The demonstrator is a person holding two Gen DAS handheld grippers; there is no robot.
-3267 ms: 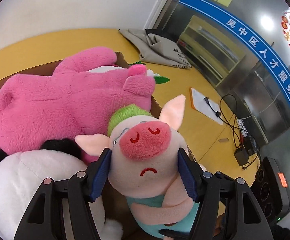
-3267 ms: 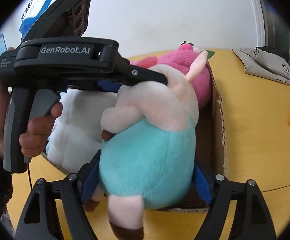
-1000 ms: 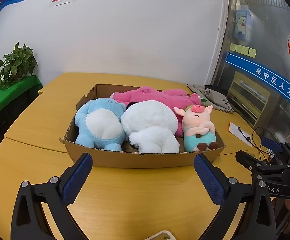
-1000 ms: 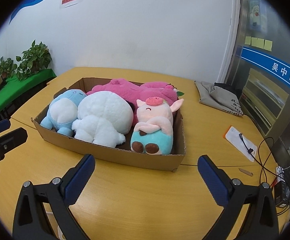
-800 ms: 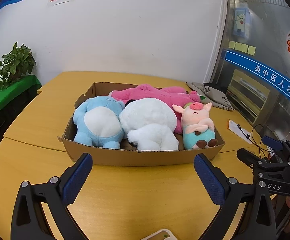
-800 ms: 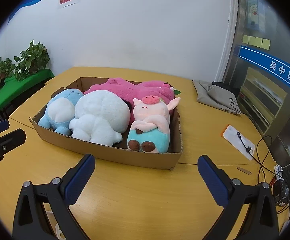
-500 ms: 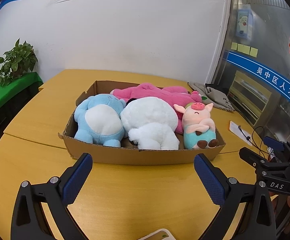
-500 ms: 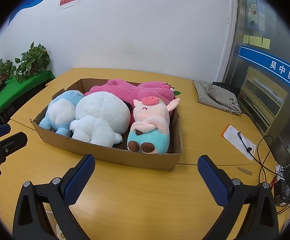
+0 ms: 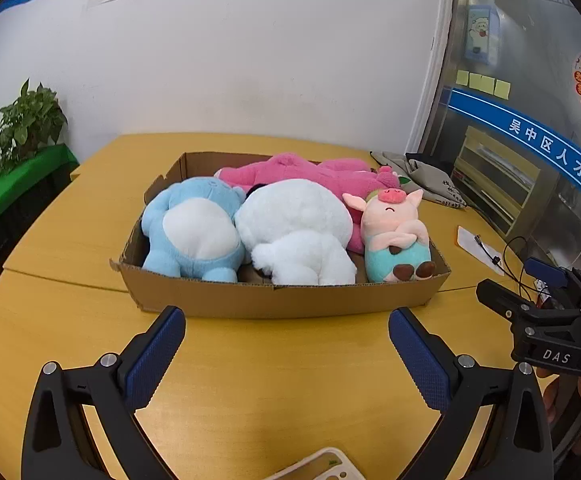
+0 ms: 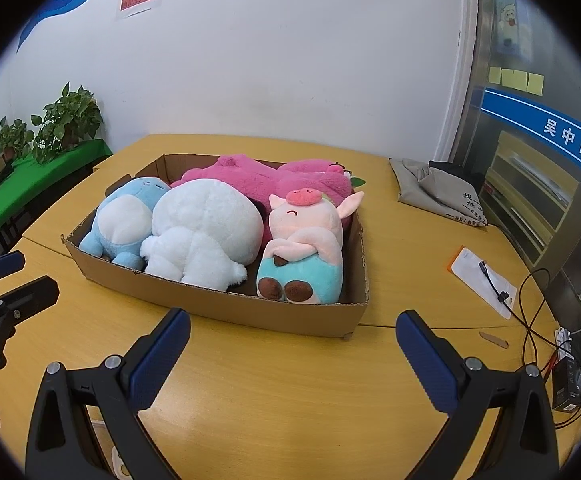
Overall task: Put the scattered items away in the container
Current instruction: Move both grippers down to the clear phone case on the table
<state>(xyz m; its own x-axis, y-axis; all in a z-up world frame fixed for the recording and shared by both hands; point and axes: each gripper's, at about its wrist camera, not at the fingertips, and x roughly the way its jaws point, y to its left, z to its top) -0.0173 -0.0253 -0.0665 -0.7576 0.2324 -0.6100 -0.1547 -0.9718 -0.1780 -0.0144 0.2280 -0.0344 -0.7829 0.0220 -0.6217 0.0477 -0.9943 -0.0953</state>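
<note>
- Evidently the shallow brown cardboard box lay at twelve o'clock from both tongs, its long axis running nine to three across the yellow wooden table.
- Inside sat a blue plush, a white plush, a pink pig plush in teal and, behind, a long magenta plush.
- Left gripper and right gripper hung spread wide, empty, short of the box's near wall; neither looked nearer.
- No toy seemed left outside, so tidying appeared finished.

A grey cloth bag lies far right of the tongs; potted plants stand far left.
</note>
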